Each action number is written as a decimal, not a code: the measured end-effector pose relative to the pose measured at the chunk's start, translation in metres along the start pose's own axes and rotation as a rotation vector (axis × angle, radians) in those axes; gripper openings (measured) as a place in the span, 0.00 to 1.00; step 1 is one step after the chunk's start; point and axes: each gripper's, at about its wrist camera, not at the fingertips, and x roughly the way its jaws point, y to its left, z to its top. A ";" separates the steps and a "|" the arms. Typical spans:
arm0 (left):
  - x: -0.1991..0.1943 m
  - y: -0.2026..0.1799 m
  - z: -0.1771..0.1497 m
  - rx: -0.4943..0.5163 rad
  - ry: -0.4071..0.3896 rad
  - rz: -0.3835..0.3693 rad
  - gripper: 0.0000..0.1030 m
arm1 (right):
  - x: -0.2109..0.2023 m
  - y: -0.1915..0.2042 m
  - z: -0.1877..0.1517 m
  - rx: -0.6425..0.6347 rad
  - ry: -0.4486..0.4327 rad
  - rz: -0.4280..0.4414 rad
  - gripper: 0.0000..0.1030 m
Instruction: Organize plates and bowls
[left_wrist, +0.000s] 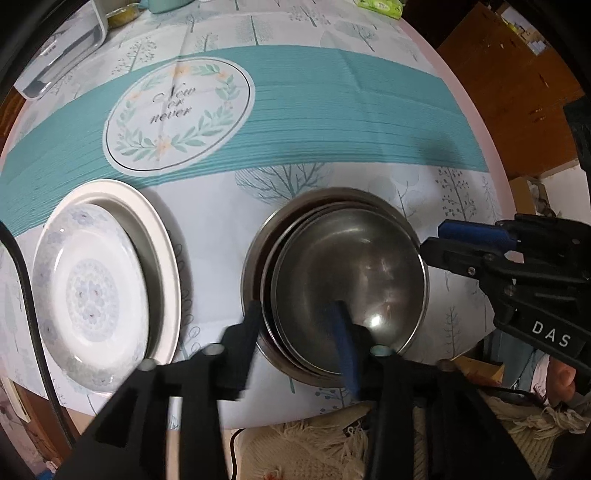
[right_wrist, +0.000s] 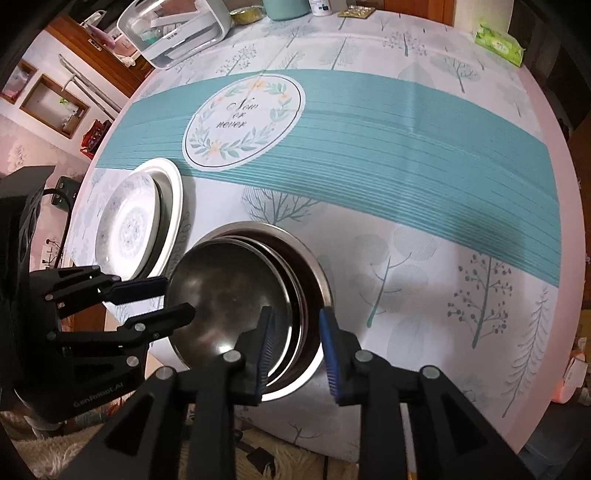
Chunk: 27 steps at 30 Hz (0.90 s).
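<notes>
Both tools, left tool (left_wrist: 295, 325) and right tool (right_wrist: 295, 332), stand spread over the steel bowls (left_wrist: 351, 266), near the surface's front edge, pinching nothing.

Left wrist view: close above the nested steel bowls (left_wrist: 351, 280), looking steeply down, table edge at bottom of frame. Right wrist view: same steep downward look, bowls (right_wrist: 236, 314) at lower centre. Shared: bowls, stacked plates (left_wrist: 99, 291) (right_wrist: 133, 221), printed tablecloth (left_wrist: 332, 122) (right_wrist: 406, 147).
</notes>
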 end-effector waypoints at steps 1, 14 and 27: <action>-0.003 0.000 0.001 -0.005 -0.013 -0.003 0.54 | 0.000 0.000 0.001 -0.001 -0.003 0.002 0.24; -0.028 0.010 0.006 -0.016 -0.100 -0.032 0.69 | -0.018 0.000 0.001 -0.048 -0.092 -0.016 0.36; -0.016 0.036 -0.002 -0.079 -0.101 -0.082 0.80 | -0.016 0.004 -0.009 -0.106 -0.153 -0.067 0.52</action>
